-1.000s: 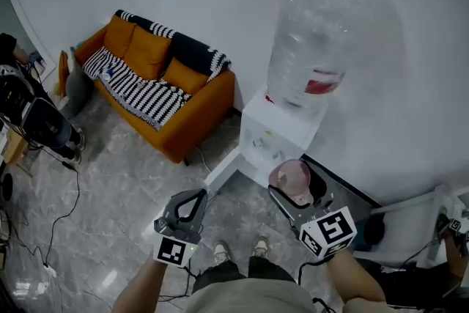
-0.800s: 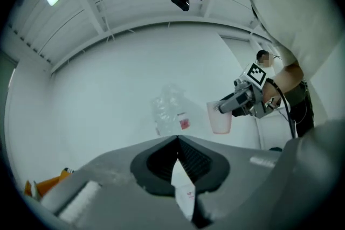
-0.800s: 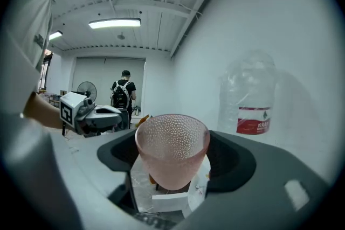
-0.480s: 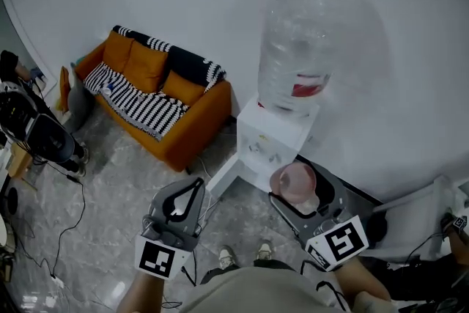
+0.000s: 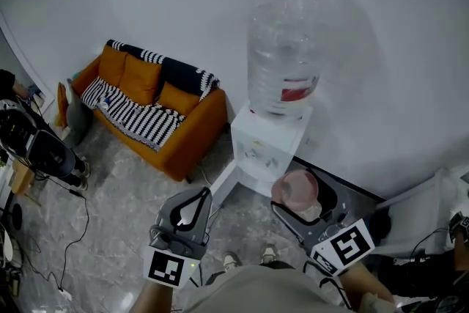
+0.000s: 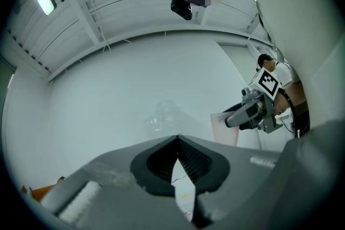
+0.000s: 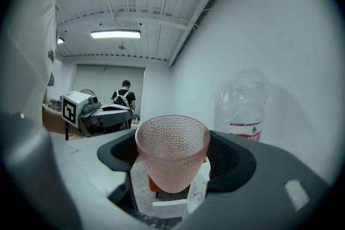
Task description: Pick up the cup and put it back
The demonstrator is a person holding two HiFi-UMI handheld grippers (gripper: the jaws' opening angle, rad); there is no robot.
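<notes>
The grey left tool (image 5: 203, 193) and right tool (image 5: 297, 203) have black-lined jaws and white cubes (image 5: 165, 268) with black square markers.

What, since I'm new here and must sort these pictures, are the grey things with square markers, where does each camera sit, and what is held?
There is no robot: a person holds a tool in each hand. The head view comes from a camera on the person's head, looking down; the two gripper views come from cameras riding on the tools. The right tool grips a pink cup between its jaws. The left tool is shut and empty. No table shows: ahead stand a white water dispenser with a big bottle and, to its left, an orange sofa on the grey floor.
</notes>
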